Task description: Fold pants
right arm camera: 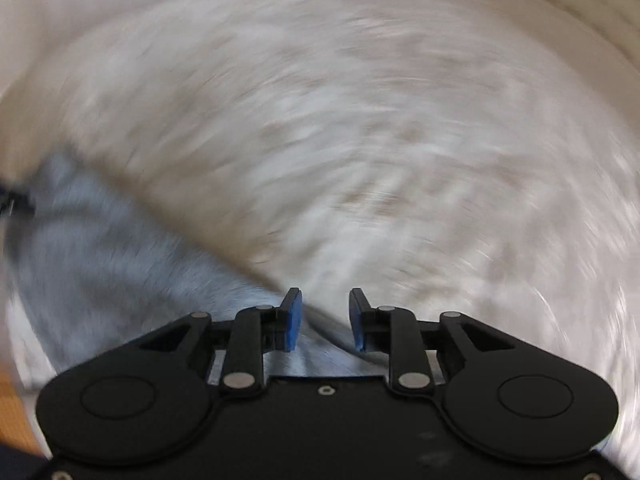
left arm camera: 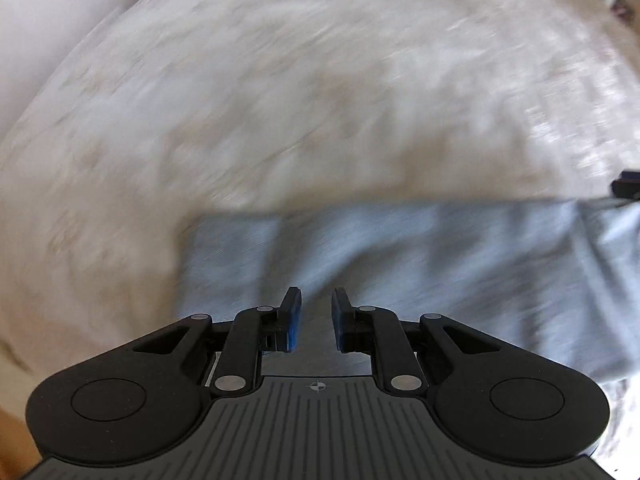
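The light blue pants (left arm camera: 400, 256) lie flat on a pale bedspread (left arm camera: 280, 100), folded into a broad rectangle. My left gripper (left arm camera: 316, 300) is open and empty, just above the near part of the pants. In the right wrist view the pants (right arm camera: 112, 256) lie to the left and run under my right gripper (right arm camera: 325, 300), which is open and empty over their right edge. Both views are blurred by motion. A dark part of the other gripper (left arm camera: 626, 186) shows at the right edge of the left wrist view.
The pale patterned bedspread (right arm camera: 380, 140) fills most of both views. A white wall or pillow (left arm camera: 44, 32) is at the far left. A strip of wooden floor (right arm camera: 12, 412) shows at the lower left.
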The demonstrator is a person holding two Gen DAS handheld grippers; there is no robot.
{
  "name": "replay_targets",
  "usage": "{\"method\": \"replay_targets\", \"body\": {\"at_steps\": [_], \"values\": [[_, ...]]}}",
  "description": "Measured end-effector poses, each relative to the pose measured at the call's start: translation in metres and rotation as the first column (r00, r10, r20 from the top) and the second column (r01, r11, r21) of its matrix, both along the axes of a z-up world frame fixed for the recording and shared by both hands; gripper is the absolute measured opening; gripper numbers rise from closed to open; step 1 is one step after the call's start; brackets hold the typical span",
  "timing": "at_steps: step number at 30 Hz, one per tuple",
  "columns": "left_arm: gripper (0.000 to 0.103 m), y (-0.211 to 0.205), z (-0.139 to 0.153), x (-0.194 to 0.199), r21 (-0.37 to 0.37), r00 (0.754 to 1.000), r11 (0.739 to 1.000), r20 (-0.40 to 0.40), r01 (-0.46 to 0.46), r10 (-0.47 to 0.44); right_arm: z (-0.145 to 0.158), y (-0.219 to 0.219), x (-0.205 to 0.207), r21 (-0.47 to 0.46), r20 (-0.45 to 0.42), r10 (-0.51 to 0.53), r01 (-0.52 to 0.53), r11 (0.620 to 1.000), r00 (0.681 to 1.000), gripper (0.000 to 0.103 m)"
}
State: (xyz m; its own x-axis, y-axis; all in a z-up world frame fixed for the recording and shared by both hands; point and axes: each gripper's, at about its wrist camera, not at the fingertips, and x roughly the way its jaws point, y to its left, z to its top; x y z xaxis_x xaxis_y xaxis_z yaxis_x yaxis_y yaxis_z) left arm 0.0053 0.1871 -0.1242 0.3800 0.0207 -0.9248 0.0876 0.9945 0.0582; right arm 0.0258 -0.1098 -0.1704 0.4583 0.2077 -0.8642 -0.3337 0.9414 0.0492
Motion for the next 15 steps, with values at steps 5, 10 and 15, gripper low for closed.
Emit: {"method": "replay_targets", "body": {"at_steps": [5,10,15], "values": [[0.016,-0.087,0.002,0.009,-0.100,0.992,0.987,0.015,0.128,-0.127,0.009,-0.071,-0.020,-0.004,-0.014,-0.210,0.210,0.978,0.978,0.029],[0.016,-0.162,-0.013,0.013,-0.137,0.979,0.969,0.012,0.205,-0.206,0.008,-0.138,-0.029,-0.053,-0.022,-0.298,0.296,0.954,0.954,0.029],[0.016,-0.206,-0.038,0.014,-0.121,0.975,0.969,-0.031,0.216,-0.221,-0.005,-0.182,-0.021,-0.075,-0.075,-0.265,0.259,0.963,0.961,0.032]]}}
